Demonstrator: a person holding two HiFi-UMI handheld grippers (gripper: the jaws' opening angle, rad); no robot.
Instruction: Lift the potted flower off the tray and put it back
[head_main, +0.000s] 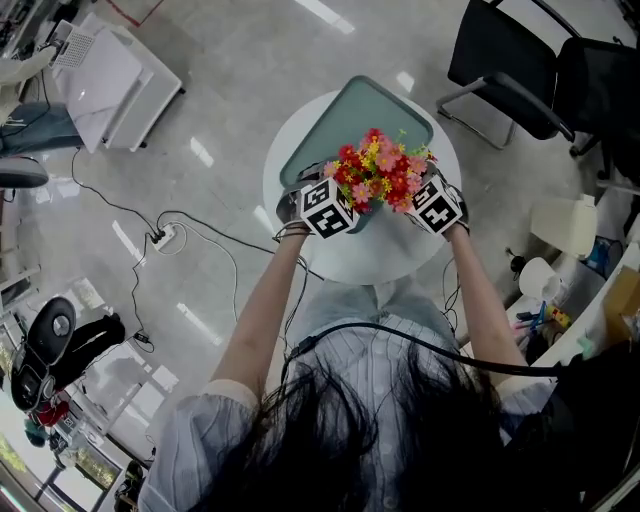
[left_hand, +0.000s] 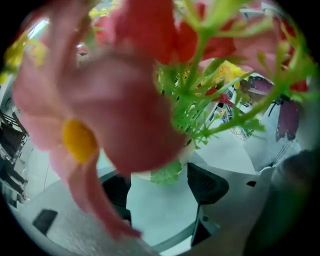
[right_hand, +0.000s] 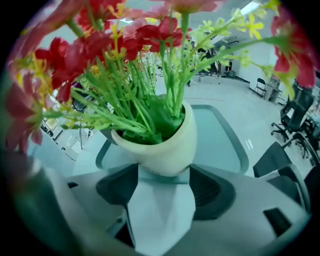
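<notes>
The potted flower (head_main: 378, 172), red, pink and yellow blooms in a cream pot (right_hand: 165, 145), hangs over the near edge of the teal tray (head_main: 340, 120) on a round white table (head_main: 380, 262). My left gripper (head_main: 340, 205) comes in from the left and my right gripper (head_main: 425, 205) from the right. In the right gripper view the pot's lower part sits pinched between the jaw tips of the right gripper (right_hand: 164, 185). In the left gripper view a blurred pink petal (left_hand: 100, 120) covers most of the frame, and the pot (left_hand: 155, 175) shows between the jaws of the left gripper (left_hand: 159, 187). Whether the pot touches the tray is hidden.
Black office chairs (head_main: 510, 60) stand beyond the table at the right. A power strip with cables (head_main: 165, 237) lies on the floor to the left, past it a white unit (head_main: 110, 75). Cluttered shelves and a white container (head_main: 562, 225) crowd the right side.
</notes>
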